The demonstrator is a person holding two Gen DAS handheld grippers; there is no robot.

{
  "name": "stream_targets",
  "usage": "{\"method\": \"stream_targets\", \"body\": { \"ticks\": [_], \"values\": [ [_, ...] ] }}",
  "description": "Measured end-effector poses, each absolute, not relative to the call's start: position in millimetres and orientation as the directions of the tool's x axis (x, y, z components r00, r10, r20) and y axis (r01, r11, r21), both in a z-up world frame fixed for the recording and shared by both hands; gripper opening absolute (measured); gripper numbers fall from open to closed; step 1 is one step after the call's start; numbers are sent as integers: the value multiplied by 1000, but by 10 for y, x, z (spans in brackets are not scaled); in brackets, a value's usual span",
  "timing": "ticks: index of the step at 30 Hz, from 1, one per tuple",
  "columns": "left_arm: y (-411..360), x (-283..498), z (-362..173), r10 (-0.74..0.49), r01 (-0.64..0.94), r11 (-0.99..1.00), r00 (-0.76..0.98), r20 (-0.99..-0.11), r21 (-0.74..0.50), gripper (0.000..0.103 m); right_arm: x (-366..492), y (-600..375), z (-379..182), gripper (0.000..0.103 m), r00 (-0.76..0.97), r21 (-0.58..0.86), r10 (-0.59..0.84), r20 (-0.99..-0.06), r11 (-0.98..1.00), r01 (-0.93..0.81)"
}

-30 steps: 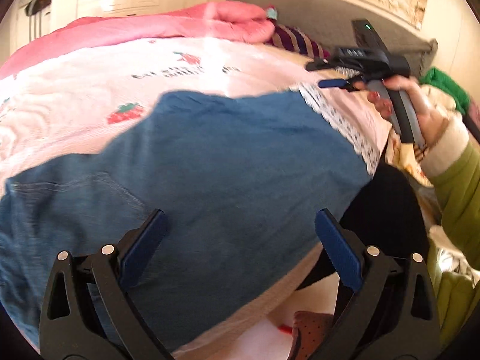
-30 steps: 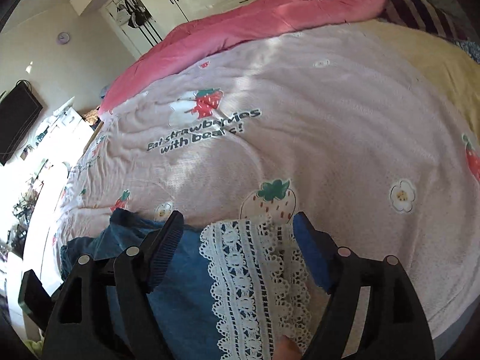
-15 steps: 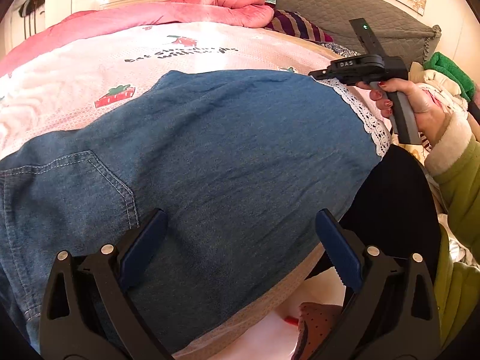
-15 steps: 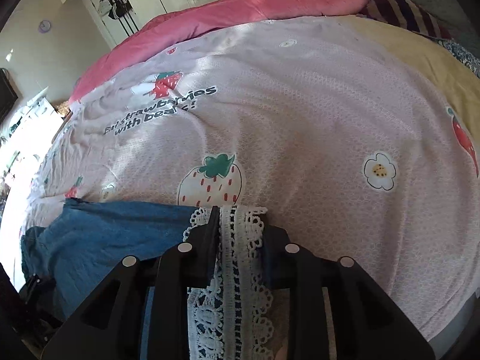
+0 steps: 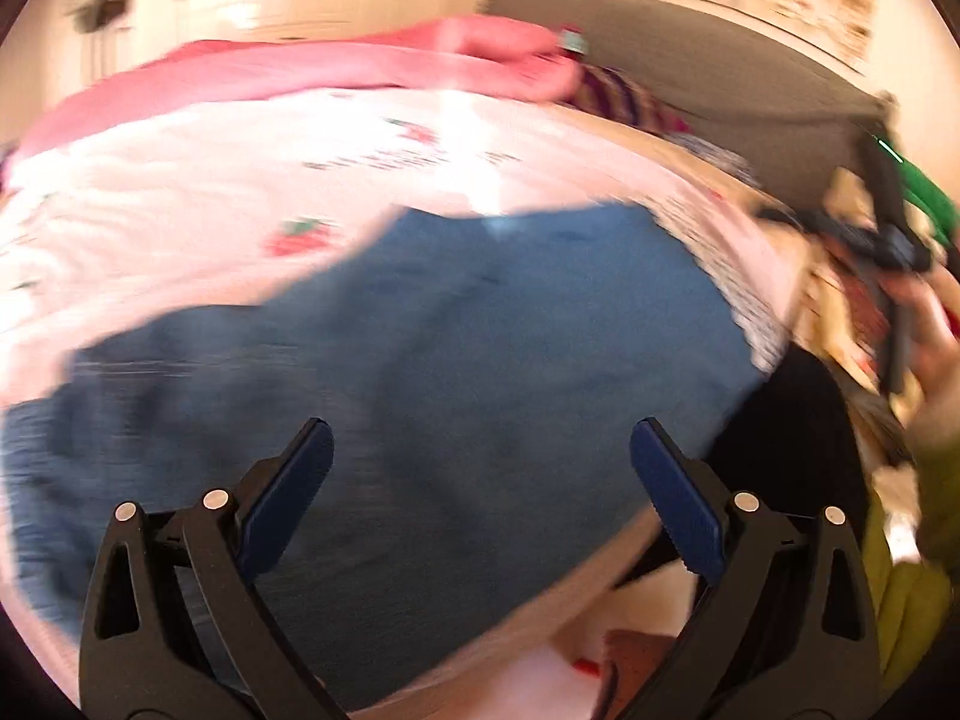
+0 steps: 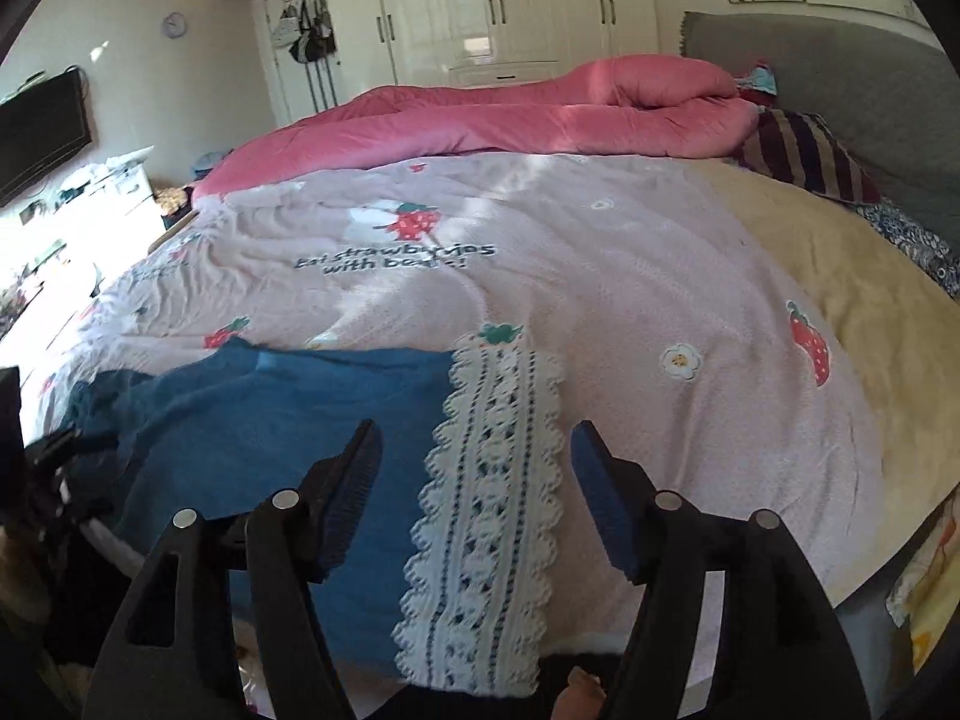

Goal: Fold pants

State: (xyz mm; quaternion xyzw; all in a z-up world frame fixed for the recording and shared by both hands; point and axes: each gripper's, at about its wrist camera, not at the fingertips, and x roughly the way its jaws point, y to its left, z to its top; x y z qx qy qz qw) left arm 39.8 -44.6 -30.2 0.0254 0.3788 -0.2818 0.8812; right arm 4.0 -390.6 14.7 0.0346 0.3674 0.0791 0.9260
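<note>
Blue denim pants (image 5: 450, 360) lie spread on the pink strawberry bedspread (image 6: 600, 276). Their white lace hem (image 6: 492, 468) lies flat at the near edge of the bed. My right gripper (image 6: 477, 429) hovers above that hem with its jaws opening; the lace runs below the gap and the pads are off it. In the blurred left wrist view, my left gripper (image 5: 481, 426) stands open over the denim (image 6: 270, 408) with nothing between its fingers. The right gripper (image 5: 882, 240) shows there at the far right, off the hem, in a person's hand.
A rolled pink quilt (image 6: 540, 114) lies along the far side of the bed, with a striped pillow (image 6: 804, 156) by the grey headboard (image 6: 840, 78). White wardrobes (image 6: 510, 6) stand behind. A person's dark leg (image 5: 798, 450) presses against the near bed edge.
The right gripper, shut on the lace hem half a second ago, has opened and drawn back off it. The hem now lies on the bed. The left gripper shifted slightly and stayed open.
</note>
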Motion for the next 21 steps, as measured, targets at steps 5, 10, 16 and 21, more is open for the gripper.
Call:
{"method": "stream_targets", "body": {
  "ticks": [5,10,16,21],
  "values": [
    [102,394,-267,-336,305,936,615,-714,-177,93,-30,-3954,-139,73,633,44,60,-772,998,-41],
    [247,324,-394,-330,274,940,586,-740,-202,93,37,-3994,-426,7,496,183,201,-845,979,-87],
    [235,357,-478,-302,283,946,580,-757,-161,93,7,-4149,-500,8,484,166,187,-855,982,-85],
    [220,361,-503,-290,289,947,582,-759,-140,93,7,-4100,-546,15,483,166,179,-857,984,-72]
  ]
}}
